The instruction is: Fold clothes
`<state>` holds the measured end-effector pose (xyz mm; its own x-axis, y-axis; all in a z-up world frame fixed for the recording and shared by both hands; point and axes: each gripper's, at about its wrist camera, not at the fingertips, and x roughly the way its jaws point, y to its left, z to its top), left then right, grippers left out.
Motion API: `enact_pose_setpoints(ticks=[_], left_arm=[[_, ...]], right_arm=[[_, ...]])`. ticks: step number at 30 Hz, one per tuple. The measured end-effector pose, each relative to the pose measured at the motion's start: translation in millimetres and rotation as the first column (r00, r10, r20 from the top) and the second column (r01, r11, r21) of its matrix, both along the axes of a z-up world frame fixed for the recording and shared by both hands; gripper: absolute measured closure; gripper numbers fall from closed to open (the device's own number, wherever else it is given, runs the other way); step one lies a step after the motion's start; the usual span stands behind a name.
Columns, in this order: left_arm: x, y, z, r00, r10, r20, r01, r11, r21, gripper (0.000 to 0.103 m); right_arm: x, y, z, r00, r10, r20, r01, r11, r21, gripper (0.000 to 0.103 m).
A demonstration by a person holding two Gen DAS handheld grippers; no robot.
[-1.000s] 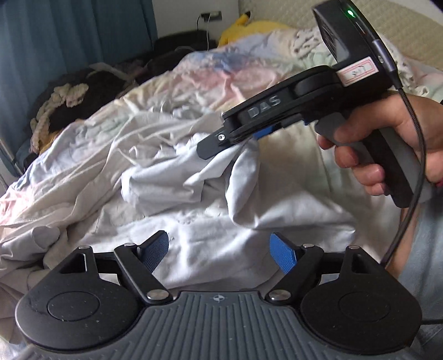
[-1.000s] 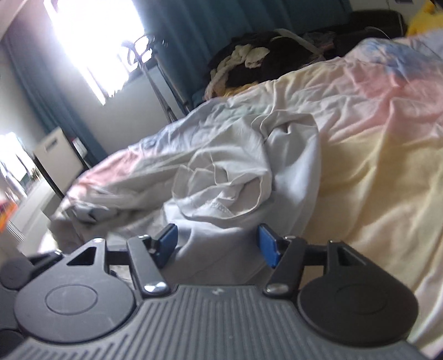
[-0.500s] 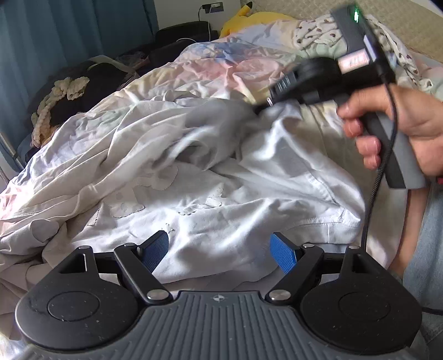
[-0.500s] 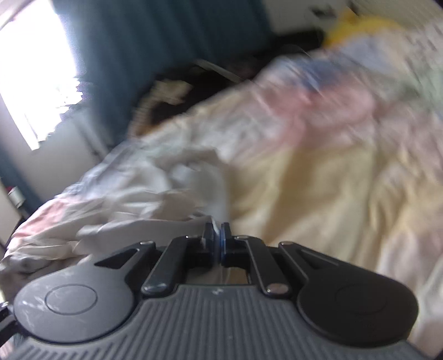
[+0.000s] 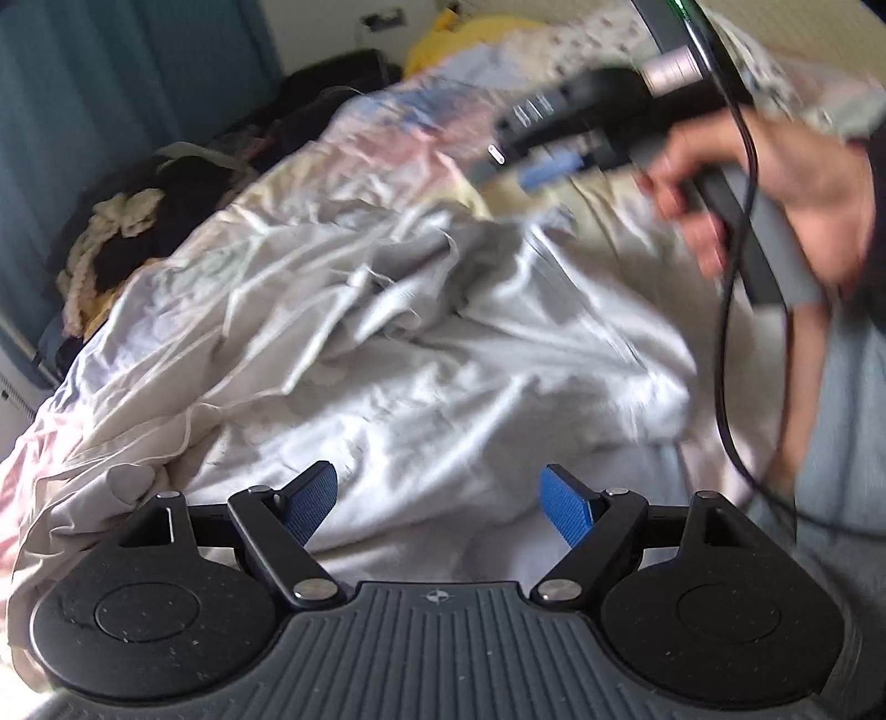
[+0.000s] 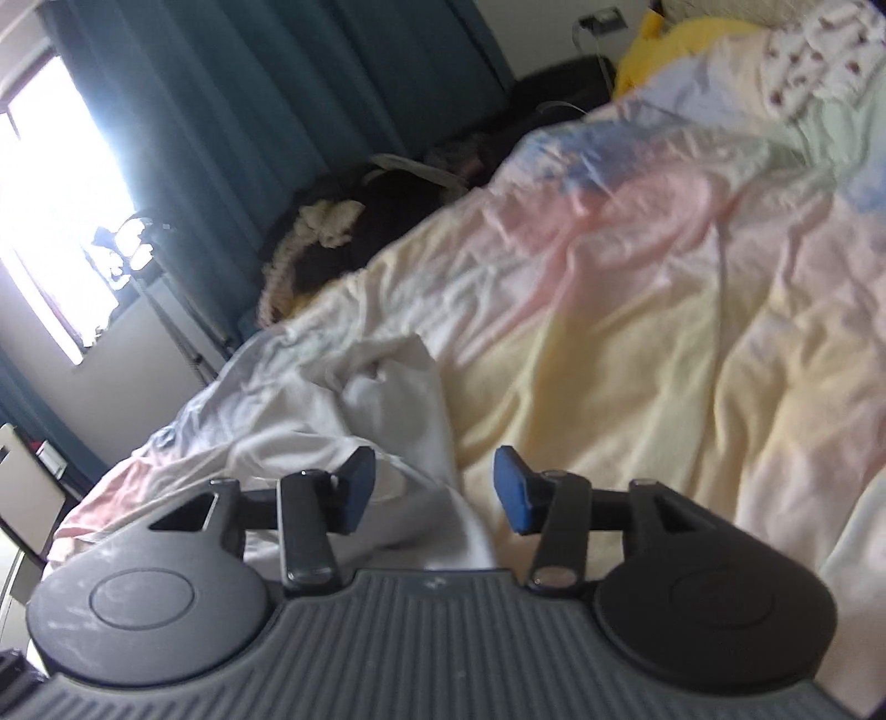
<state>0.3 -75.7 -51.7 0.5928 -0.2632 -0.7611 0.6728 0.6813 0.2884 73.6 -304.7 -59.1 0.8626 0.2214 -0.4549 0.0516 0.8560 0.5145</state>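
i see both the left gripper (image 5: 440, 501) and right gripper (image 6: 434, 487) spread and holding nothing, the crumpled white garment (image 5: 443, 354) lying directly ahead of my left, the nearer one.

The room had long blue curtains (image 6: 221, 138) hanging by a bright window (image 6: 50, 221), and strong light came in there. A big bed (image 6: 637, 343) was covered with a soft blanket in pink, yellow and blue. A wall plug (image 6: 601, 22) sat on the white wall (image 5: 326, 22). A dark pile of things (image 5: 166, 205) lay beside the bed.
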Motion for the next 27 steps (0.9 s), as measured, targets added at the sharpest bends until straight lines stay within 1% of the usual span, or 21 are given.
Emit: enact_pose_setpoints(ticks=[3,5,7,8,10,11,12,13,14,15,16,17,18,19,21,23,25,27], left_arm=[[0.0,-6.9,-13.6,0.999,-0.017,-0.032,0.019,0.996,0.085,0.02],[4.4,-5.8,-24.2,0.998,0.002,-0.055,0.005,0.992,0.128,0.023],[10.0,-4.9,-32.1,0.997,0.026,-0.069,-0.015,0.988,0.154,0.031],[13.3,-2.8,-33.5,0.996,0.044,-0.073,-0.032,0.988,0.15,0.034],[20.4,2.1,-35.0,0.993,0.083,-0.081,-0.072,0.988,0.134,0.054],[23.9,4.6,-35.7,0.991,0.103,-0.085,-0.092,0.988,0.126,0.059],[27.4,8.6,-34.3,0.988,0.125,-0.09,-0.115,0.988,0.105,0.07],[30.3,13.5,-31.1,0.985,0.147,-0.092,-0.14,0.988,0.071,0.076],[32.2,19.7,-25.8,0.981,0.176,-0.079,-0.174,0.984,0.03,0.087],[33.9,26.1,-20.2,0.976,0.208,-0.063,-0.209,0.978,-0.013,0.093],[34.2,35.1,-12.3,0.968,0.248,-0.044,-0.251,0.965,-0.078,0.094],[34.3,44.8,-3.9,0.956,0.291,-0.027,-0.292,0.945,-0.148,0.094],[34.3,54.5,4.6,0.942,0.335,-0.013,-0.329,0.919,-0.219,0.094],[34.3,64.1,13.0,0.926,0.378,-0.002,-0.362,0.886,-0.289,0.094],[33.4,81.2,24.3,0.895,0.447,-0.011,-0.415,0.821,-0.392,0.094],[32.6,92.8,29.7,0.874,0.484,-0.029,-0.445,0.777,-0.446,0.094],[33.6,100.2,32.5,0.858,0.512,-0.042,-0.469,0.748,-0.471,0.094],[34.6,106.4,34.2,0.846,0.53,-0.061,-0.488,0.722,-0.491,0.094]], right_arm=[[-3.8,8.2,9.4,0.999,0.034,0.032,-0.032,0.998,-0.049,0.054],[-5.6,13.0,13.8,0.997,0.057,0.048,-0.053,0.996,-0.075,0.054],[-7.7,17.5,16.0,0.995,0.081,0.062,-0.074,0.992,-0.099,0.054],[-8.7,19.1,13.7,0.993,0.095,0.065,-0.088,0.991,-0.101,0.054],[-8.3,21.9,14.2,0.99,0.122,0.069,-0.115,0.989,-0.096,0.054],[-8.2,23.4,14.5,0.988,0.135,0.07,-0.128,0.987,-0.094,0.054],[-8.1,24.8,14.8,0.986,0.149,0.072,-0.142,0.986,-0.091,0.054],[-8.0,26.3,15.1,0.984,0.162,0.074,-0.155,0.984,-0.089,0.054],[-7.9,27.8,15.4,0.982,0.175,0.076,-0.169,0.982,-0.086,0.054],[-8.5,29.7,16.2,0.978,0.193,0.082,-0.186,0.979,-0.084,0.054],[-10.4,32.1,18.0,0.972,0.217,0.094,-0.209,0.974,-0.084,0.054],[-12.3,34.6,19.8,0.965,0.24,0.107,-0.232,0.969,-0.084,0.054],[-14.7,39.0,21.9,0.955,0.271,0.12,-0.262,0.961,-0.087,0.054],[-18.0,46.7,24.6,0.941,0.314,0.13,-0.303,0.948,-0.095,0.054],[-24.8,62.3,29.4,0.906,0.397,0.147,-0.384,0.917,-0.112,0.054],[-31.4,79.3,29.4,0.869,0.476,0.133,-0.46,0.878,-0.134,0.053],[-37.2,96.0,27.9,0.832,0.544,0.112,-0.525,0.836,-0.16,0.051],[-41.2,109.1,24.9,0.805,0.587,0.084,-0.564,0.802,-0.197,0.05]])
